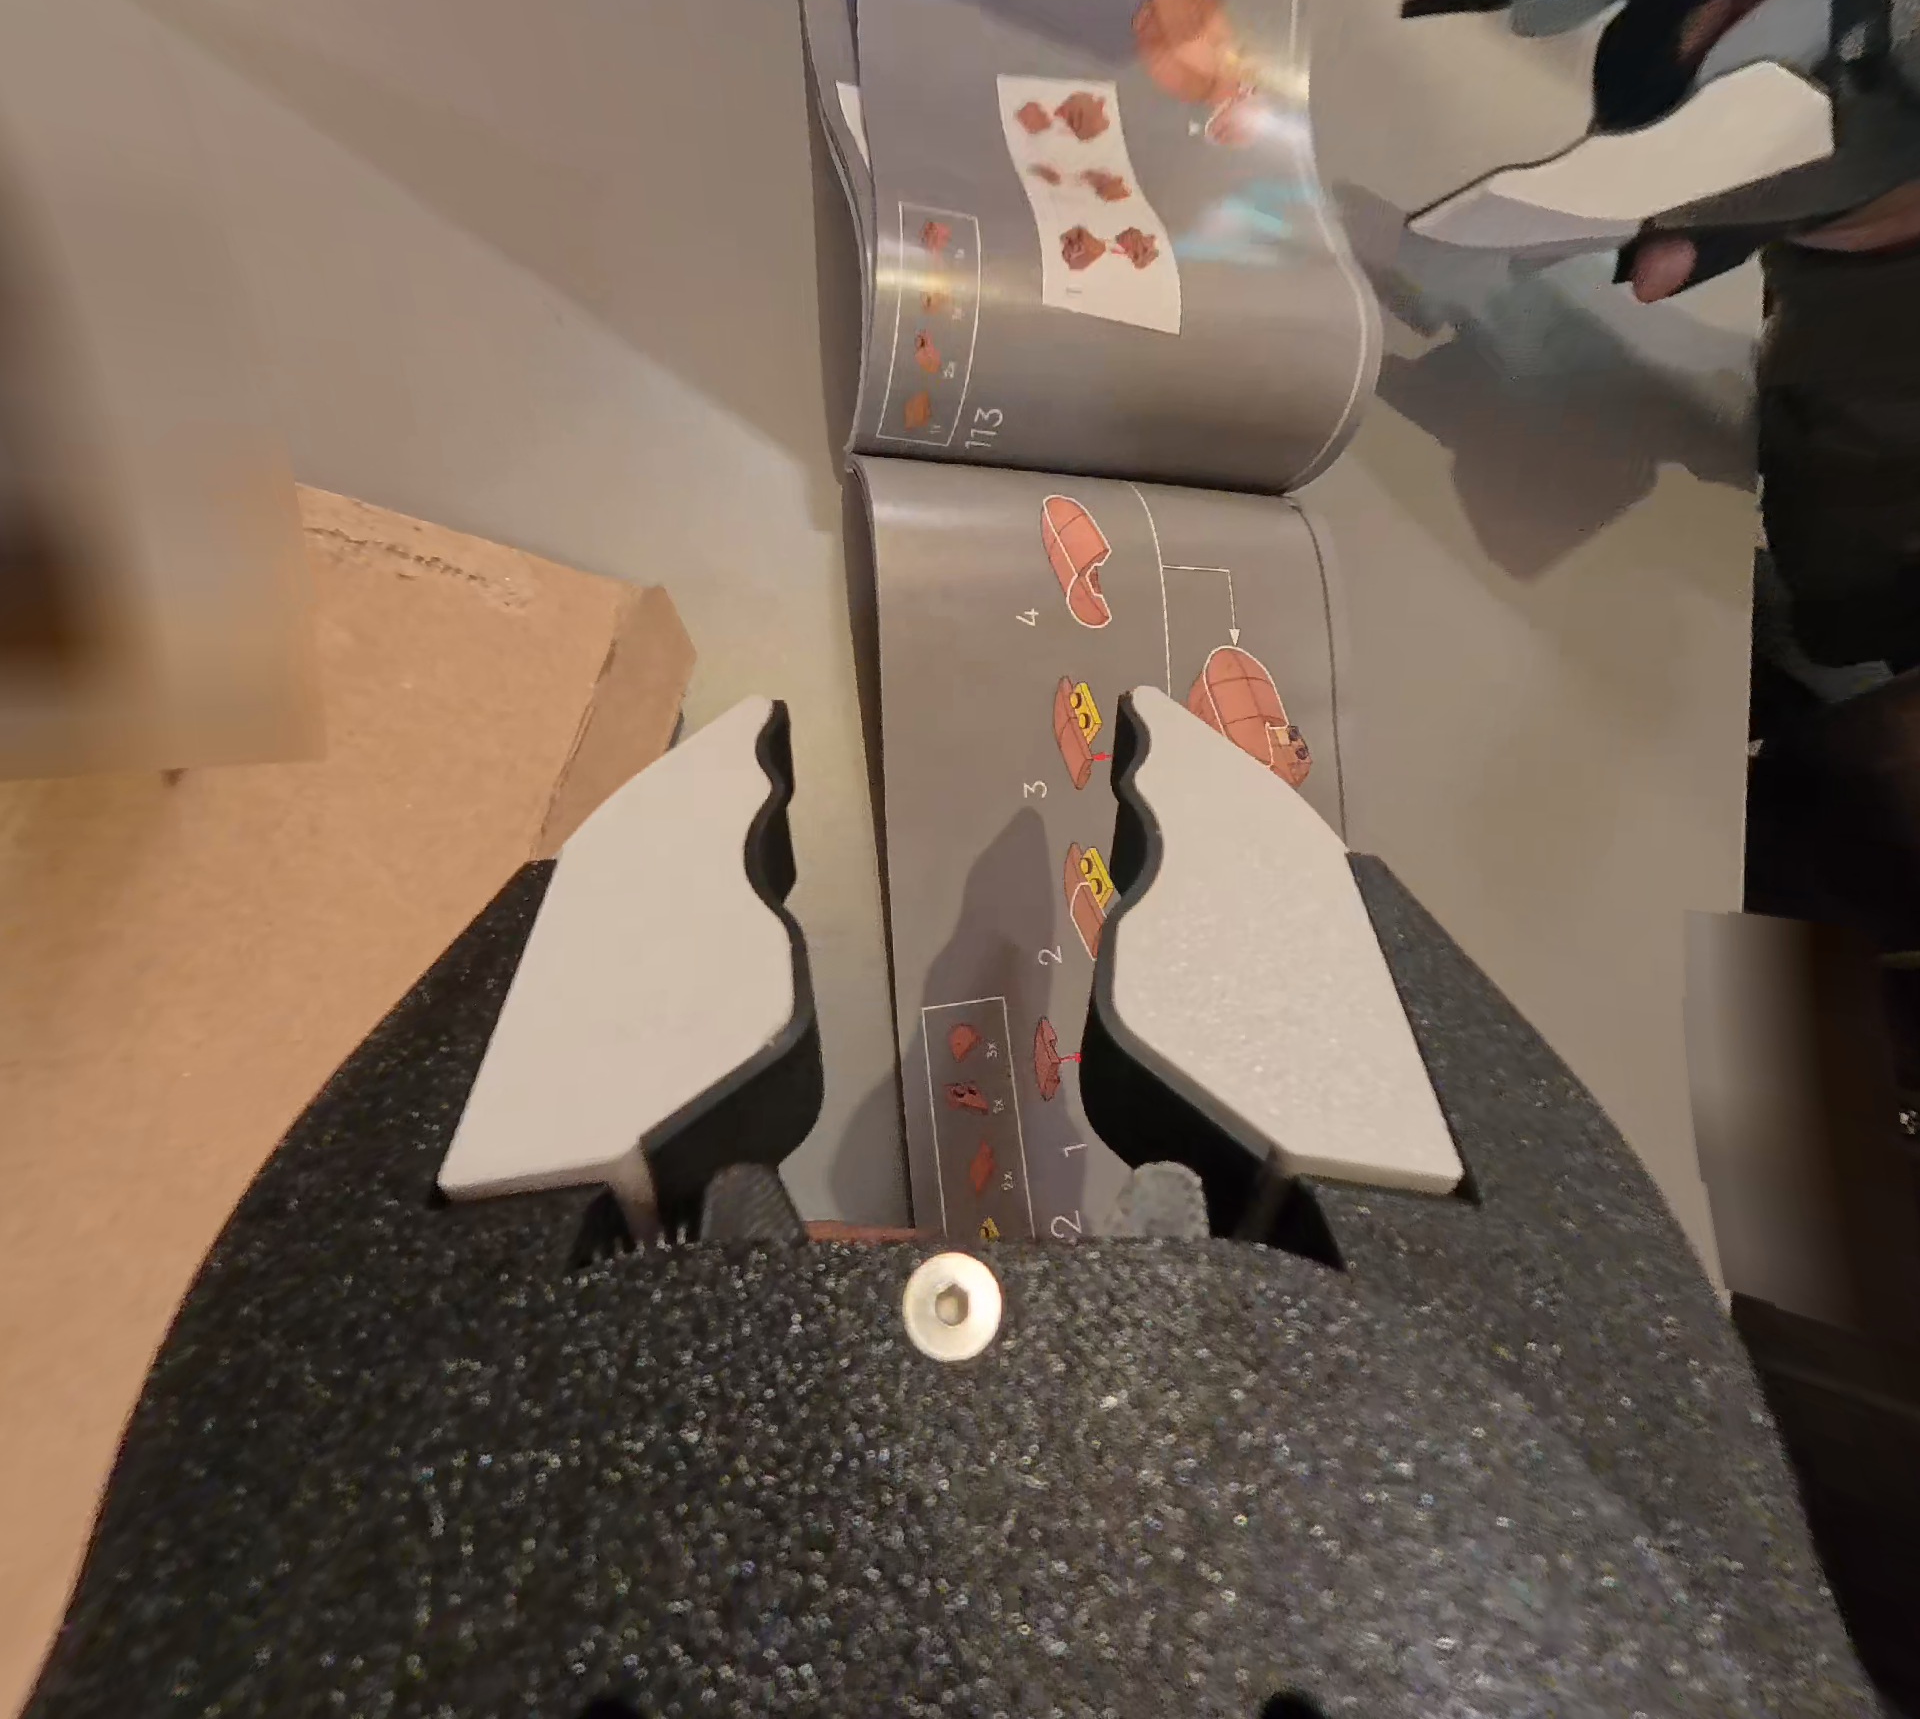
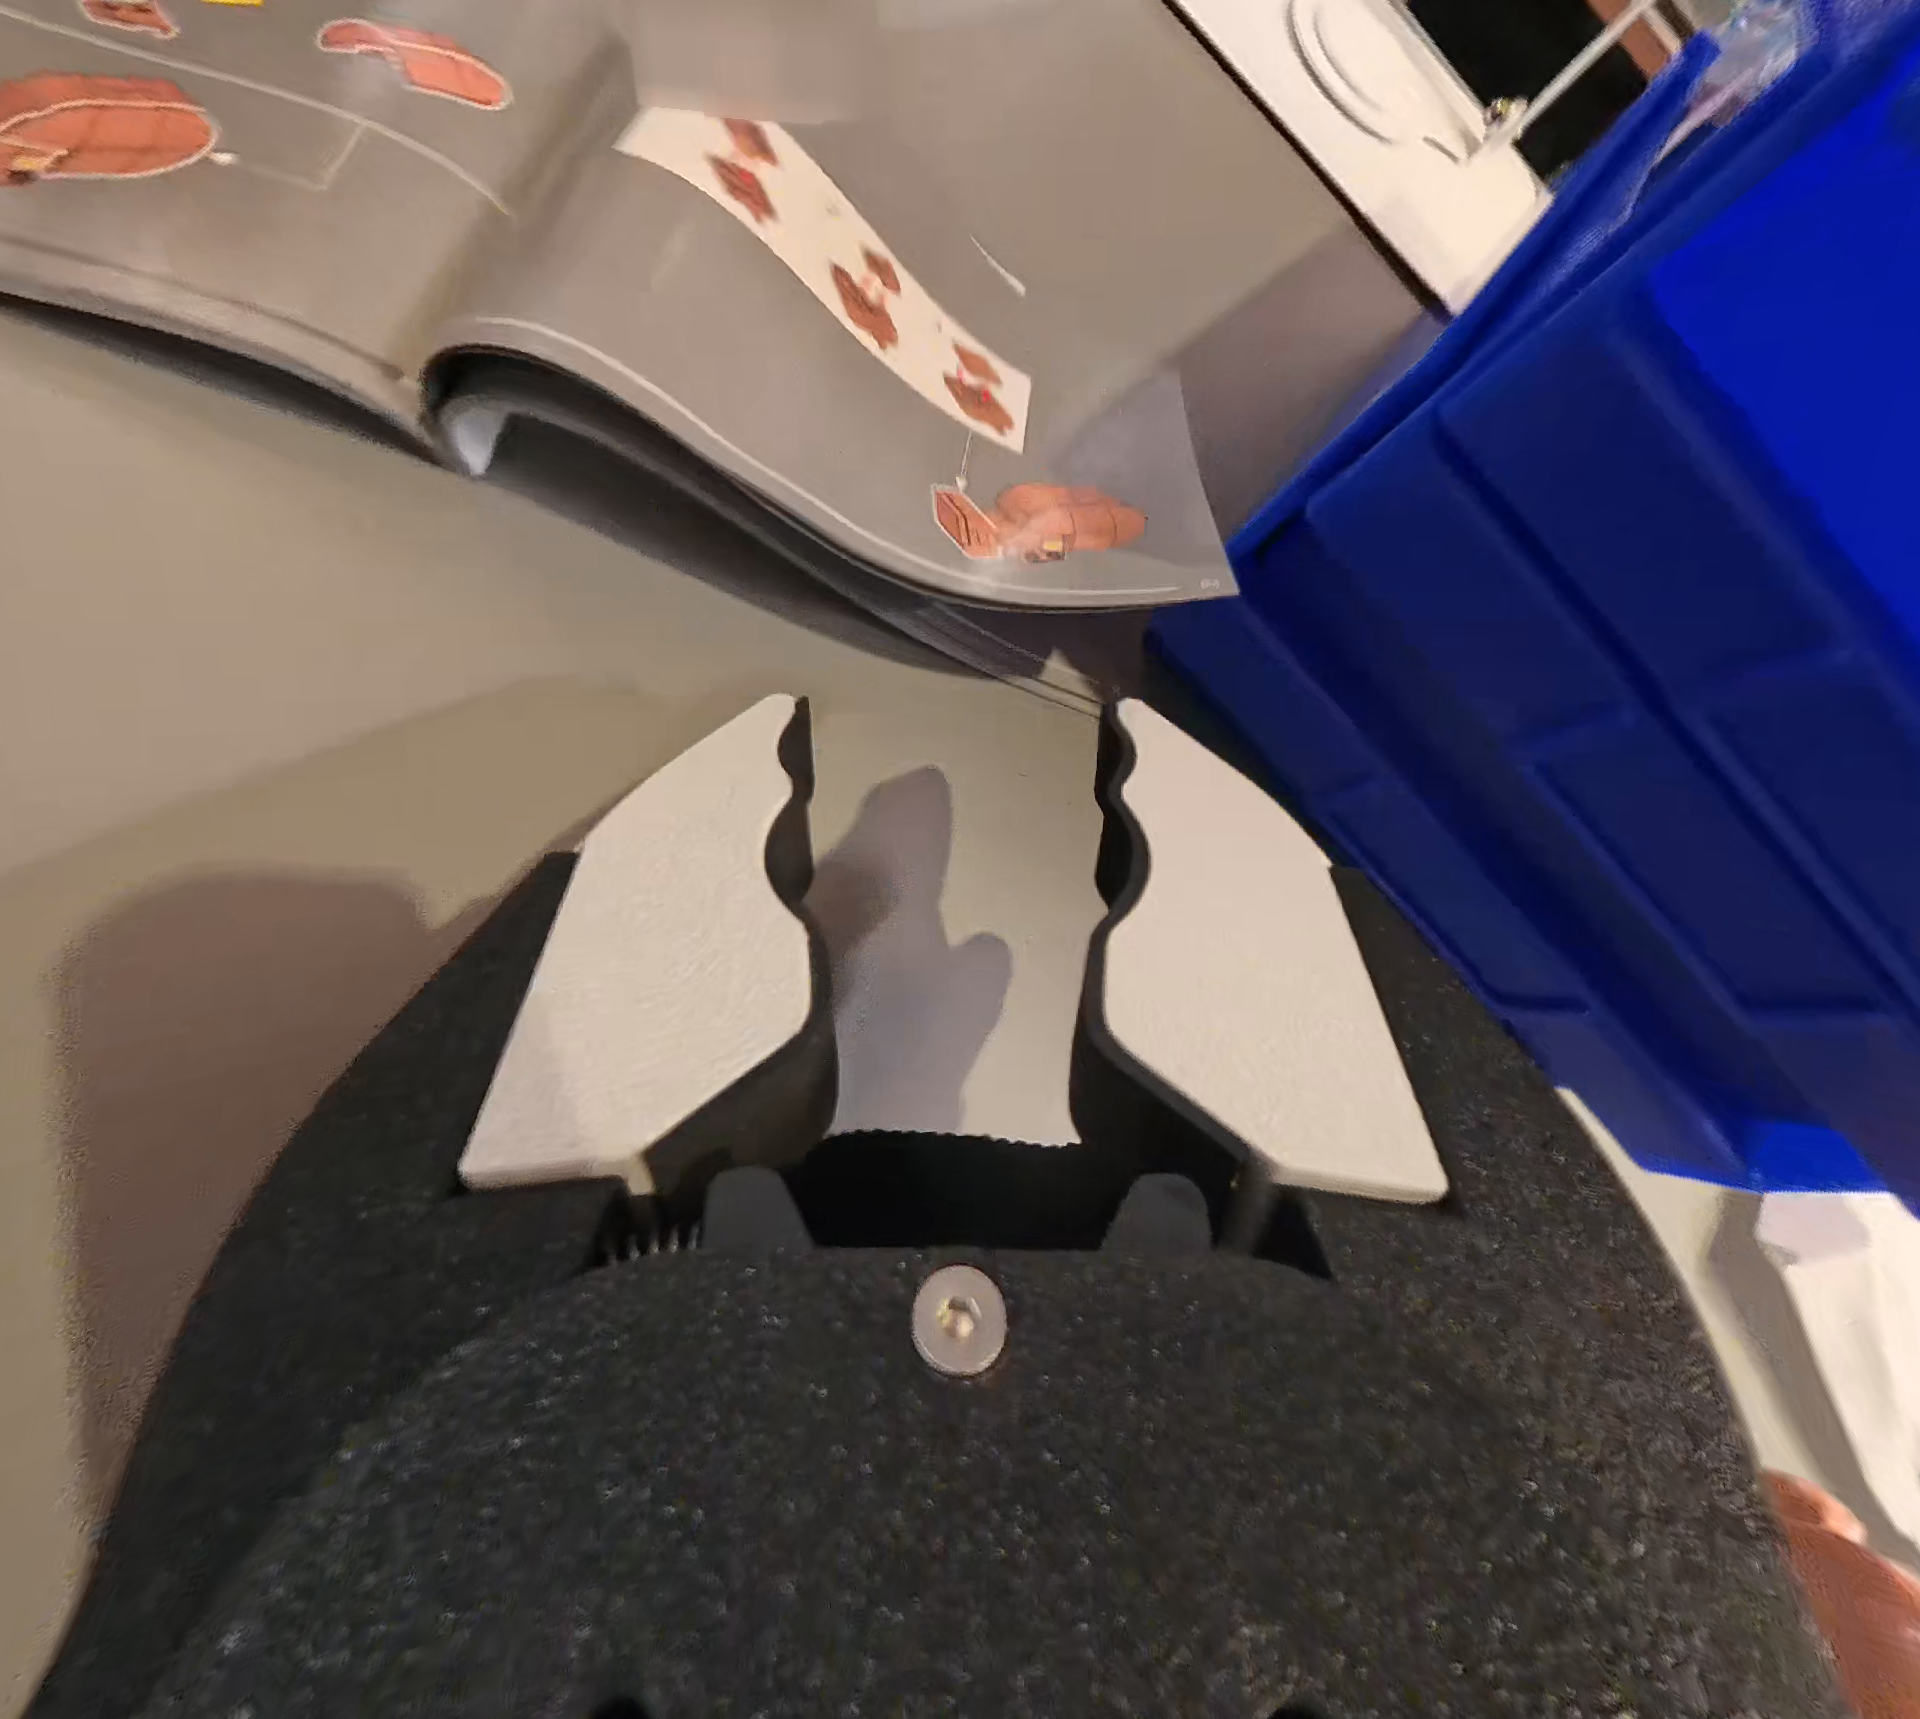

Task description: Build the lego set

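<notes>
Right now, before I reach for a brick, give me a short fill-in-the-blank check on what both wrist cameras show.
1. The instruction booklet lies ____ on the grey table.
2. The storage bin beside the booklet's far page is ____ in colour.
3. The left gripper and the right gripper both hold ____.
4. Left of the left gripper sits a brown ____ box.

Missing words: open; blue; nothing; cardboard
</notes>
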Tool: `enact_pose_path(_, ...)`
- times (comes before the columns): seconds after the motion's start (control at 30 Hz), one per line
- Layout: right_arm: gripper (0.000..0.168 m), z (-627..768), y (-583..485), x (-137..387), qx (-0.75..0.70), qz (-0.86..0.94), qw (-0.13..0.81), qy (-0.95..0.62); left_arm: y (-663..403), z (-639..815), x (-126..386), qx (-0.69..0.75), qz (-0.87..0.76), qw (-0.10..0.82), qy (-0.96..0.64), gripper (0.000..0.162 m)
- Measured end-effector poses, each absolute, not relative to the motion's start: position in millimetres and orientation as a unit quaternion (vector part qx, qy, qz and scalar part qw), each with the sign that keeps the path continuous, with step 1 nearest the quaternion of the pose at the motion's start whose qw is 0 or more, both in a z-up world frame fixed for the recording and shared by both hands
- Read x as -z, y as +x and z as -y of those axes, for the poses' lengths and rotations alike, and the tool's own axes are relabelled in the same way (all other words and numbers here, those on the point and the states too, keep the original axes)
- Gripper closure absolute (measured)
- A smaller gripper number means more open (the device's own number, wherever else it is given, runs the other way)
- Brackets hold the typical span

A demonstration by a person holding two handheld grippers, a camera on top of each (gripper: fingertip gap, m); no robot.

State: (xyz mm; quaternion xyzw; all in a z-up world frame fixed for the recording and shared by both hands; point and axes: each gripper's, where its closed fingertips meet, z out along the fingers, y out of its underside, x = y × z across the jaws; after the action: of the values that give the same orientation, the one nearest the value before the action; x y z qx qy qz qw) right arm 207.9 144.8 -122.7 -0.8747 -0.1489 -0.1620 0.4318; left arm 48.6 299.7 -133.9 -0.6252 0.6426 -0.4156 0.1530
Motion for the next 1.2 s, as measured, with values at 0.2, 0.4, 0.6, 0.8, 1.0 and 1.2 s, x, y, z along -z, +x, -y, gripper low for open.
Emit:
enact_pose_path(0.2,0.117,-165.5,137.6,112.9,0.145,0.339,0.440,-0.819,50.6,-307.5,130.3,0.413,-0.644,0.184,-0.617,0.103)
enact_pose_path(0.4,0.114,-198.1,63.0,132.2,0.105,0.526,0.386,-0.750,48.7,-317.1,134.9,0.401,-0.643,0.194,-0.623,0.102)
enact_pose_path(0.6,0.107,-205.2,31.2,159.2,-0.017,0.594,0.311,-0.742,42.9,-315.7,133.9,0.409,-0.644,0.181,-0.621,0.102)
enact_pose_path(0.8,0.109,-210.4,37.2,156.8,-0.041,0.556,0.331,-0.761,26.8,-301.1,144.6,0.391,-0.672,0.123,-0.617,0.102)
enact_pose_path(1.0,0.115,-221.6,37.2,153.8,-0.067,0.497,0.352,-0.790,24.0,-300.5,150.9,0.377,-0.676,0.114,-0.623,0.102)
enact_pose_path(1.2,0.115,-214.4,41.4,154.8,-0.069,0.492,0.348,-0.795,18.6,-301.5,156.2,0.364,-0.680,0.104,-0.628,0.102)
